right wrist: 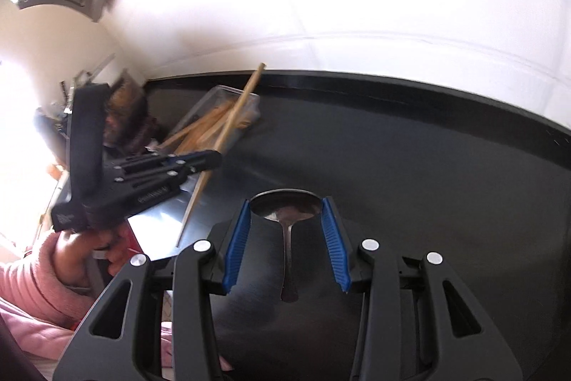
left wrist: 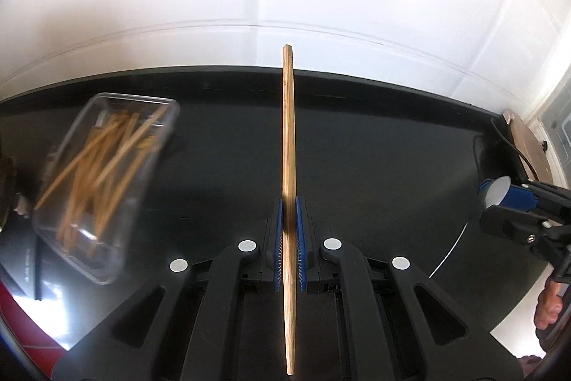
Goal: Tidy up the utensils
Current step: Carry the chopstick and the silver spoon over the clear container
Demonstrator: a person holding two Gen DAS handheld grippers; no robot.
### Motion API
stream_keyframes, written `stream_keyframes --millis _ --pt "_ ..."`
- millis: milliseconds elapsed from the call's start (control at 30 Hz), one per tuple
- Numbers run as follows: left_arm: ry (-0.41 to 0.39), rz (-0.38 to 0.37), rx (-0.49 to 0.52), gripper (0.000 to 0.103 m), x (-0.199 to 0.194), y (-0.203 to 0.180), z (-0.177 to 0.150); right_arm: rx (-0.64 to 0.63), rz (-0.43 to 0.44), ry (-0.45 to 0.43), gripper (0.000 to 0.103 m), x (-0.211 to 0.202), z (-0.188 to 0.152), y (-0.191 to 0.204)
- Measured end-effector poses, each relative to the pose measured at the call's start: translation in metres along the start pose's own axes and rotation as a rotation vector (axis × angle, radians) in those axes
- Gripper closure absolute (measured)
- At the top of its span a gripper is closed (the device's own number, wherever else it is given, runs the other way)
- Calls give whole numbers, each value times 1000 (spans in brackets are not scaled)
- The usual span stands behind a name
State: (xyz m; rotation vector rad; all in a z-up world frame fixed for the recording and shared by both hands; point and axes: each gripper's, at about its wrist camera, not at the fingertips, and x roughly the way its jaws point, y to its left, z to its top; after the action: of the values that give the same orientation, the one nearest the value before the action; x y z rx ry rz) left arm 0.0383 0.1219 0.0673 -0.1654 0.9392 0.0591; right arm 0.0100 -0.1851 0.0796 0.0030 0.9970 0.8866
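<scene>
Chopstick [left wrist: 288, 138] stood clenched upright in the left hand-held gripper [left wrist: 289, 234], above the dark surface [left wrist: 374, 138] and right of the clear box [left wrist: 107, 181] of chopsticks. The right hand-held gripper [right wrist: 285, 234] was released, its fingers straddling a spoon [right wrist: 285, 213] lying flat. Gripped near mid-length, the stick could pivot and miss the box.

The left tongs [left wrist: 289, 202], gripped by a hand [right wrist: 76, 247] in a pink sleeve, are clamped on a wooden chopstick [left wrist: 288, 131], blue pads pressed against it. The right tongs [right wrist: 285, 206] hang with jaws spread wide.
</scene>
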Motion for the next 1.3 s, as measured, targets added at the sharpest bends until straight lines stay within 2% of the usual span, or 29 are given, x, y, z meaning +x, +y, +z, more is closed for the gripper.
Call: stream_keyframes --millis 133,300,500,633,867,1167,1300 --pt "-11 21 -15 97 -17 45 0 -30 60 -3 62 20 17 46" --pt "-6 42 -17 97 -28 99 -1 8 104 2 62 56 35 89" --pt "-13 39 -30 97 -37 171 -3 48 104 42 62 106 46 131" --pt "-5 25 -14 97 -38 208 -5 67 96 26 62 130 56 159" --pt "9 35 -6 97 -39 257 -6 60 101 5 62 161 79 209" --pt "22 12 -23 97 -33 300 -5 81 91 42 62 199 92 233" --pt "36 -5 -16 97 -27 306 -4 76 52 55 62 209 94 237"
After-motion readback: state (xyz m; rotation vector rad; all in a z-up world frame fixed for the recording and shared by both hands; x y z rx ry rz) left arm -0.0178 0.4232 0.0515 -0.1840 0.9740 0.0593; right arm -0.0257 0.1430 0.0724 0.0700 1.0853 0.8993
